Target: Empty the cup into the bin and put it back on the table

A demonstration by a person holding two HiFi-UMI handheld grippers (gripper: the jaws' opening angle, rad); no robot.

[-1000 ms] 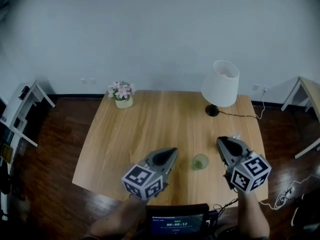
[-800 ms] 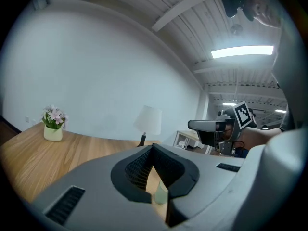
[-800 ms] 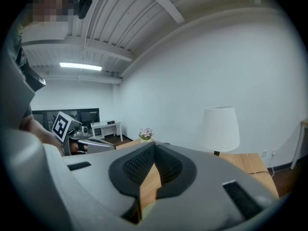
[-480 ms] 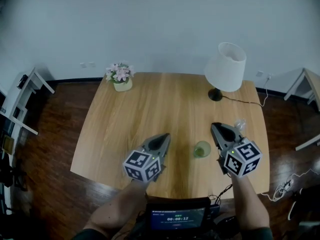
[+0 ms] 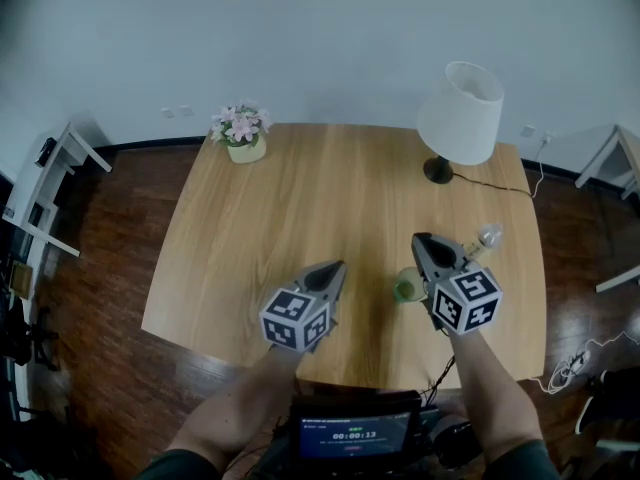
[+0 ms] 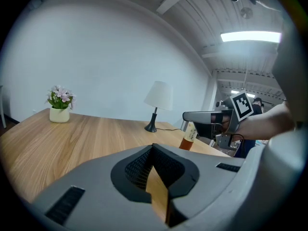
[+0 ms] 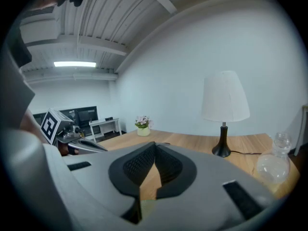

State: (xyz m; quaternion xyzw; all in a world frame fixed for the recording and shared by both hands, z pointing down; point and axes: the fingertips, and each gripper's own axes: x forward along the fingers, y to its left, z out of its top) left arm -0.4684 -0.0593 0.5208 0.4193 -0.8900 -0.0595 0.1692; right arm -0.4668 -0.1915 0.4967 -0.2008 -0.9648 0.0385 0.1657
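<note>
A small green cup [image 5: 405,287] stands on the wooden table [image 5: 300,208] near its front edge. My right gripper [image 5: 420,239] hangs right beside the cup and overlaps its right rim in the head view; its jaws are shut with nothing held [image 7: 154,144]. My left gripper [image 5: 335,266] is left of the cup, apart from it, and its jaw tips also meet, empty [image 6: 153,146]. From the left gripper view I see the right gripper [image 6: 207,117] across the table. No bin is in view.
A clear bottle [image 5: 482,241] with amber liquid [image 6: 188,136] stands just right of the right gripper. A white lamp [image 5: 460,113] is at the back right and a flower pot [image 5: 240,140] at the back left. Dark wood floor surrounds the table; desks stand at both sides.
Both grippers have sunk toward the table. The right gripper has closed in on the cup and now overlaps its right rim. Both jaws stay shut.
</note>
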